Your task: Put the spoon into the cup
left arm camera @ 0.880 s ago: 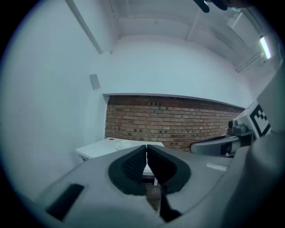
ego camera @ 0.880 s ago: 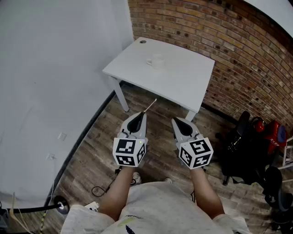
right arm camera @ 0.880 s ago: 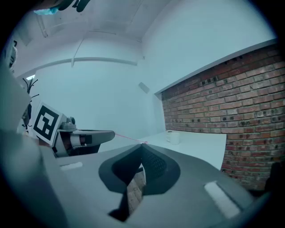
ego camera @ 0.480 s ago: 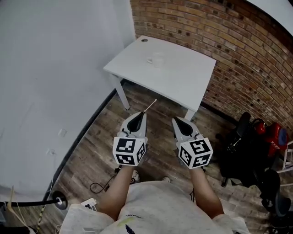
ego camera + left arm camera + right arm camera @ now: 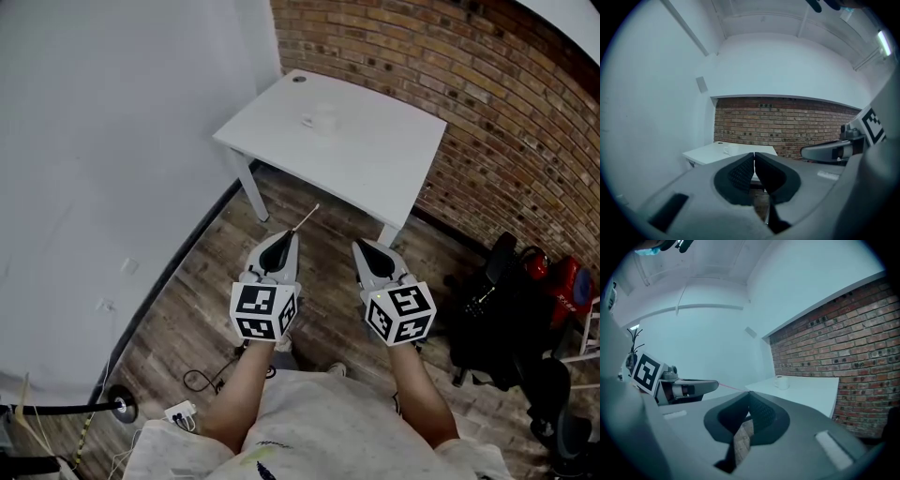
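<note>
My left gripper point(image 5: 287, 238) is clamped on the thin spoon point(image 5: 307, 217), whose free end pokes out ahead toward the far table point(image 5: 384, 164). Just right of it, my right gripper point(image 5: 362, 247) has its jaws pressed together on nothing. The white cup point(image 5: 325, 116) stands on the far left part of that table, well apart from both grippers. Since a moment ago the table and cup have slid slightly up and to the right in the head view, while my grippers keep the same side-by-side pose over the wooden floor point(image 5: 206, 300) and the spoon has not shifted in my grip.
</note>
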The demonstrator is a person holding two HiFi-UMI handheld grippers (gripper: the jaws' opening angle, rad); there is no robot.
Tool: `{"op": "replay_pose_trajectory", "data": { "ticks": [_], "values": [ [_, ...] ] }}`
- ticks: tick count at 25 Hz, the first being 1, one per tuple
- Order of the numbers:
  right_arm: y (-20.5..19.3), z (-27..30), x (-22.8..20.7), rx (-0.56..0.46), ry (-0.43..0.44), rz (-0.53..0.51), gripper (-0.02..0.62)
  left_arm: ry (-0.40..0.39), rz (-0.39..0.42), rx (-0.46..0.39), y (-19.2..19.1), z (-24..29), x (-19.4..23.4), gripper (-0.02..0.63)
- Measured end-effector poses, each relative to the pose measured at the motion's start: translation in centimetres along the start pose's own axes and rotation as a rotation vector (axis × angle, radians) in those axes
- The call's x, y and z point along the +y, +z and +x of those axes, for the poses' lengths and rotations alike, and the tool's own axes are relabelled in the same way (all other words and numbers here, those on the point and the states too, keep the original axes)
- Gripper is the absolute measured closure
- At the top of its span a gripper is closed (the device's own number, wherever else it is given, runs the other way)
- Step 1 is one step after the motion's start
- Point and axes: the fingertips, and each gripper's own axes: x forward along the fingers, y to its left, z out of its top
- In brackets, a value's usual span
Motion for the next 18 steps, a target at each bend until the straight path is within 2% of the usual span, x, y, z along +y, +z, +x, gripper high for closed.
{"op": "replay_pose_trajectory", "data": {
  "ticks": [9, 18],
  "values": [
    [-0.4, 4.2, -1.3, 0.035, -0.028, -0.005, 0.586, -0.040, -0.028, -0.004, -0.4, 4.0, 2.8, 0.601],
    [1.4, 12.3, -0.9, 0.046, -0.052, -0.007, 0.586, -0.062, -0.045, -0.007, 0.9, 8.2, 10.4, 0.601]
  ]
}}
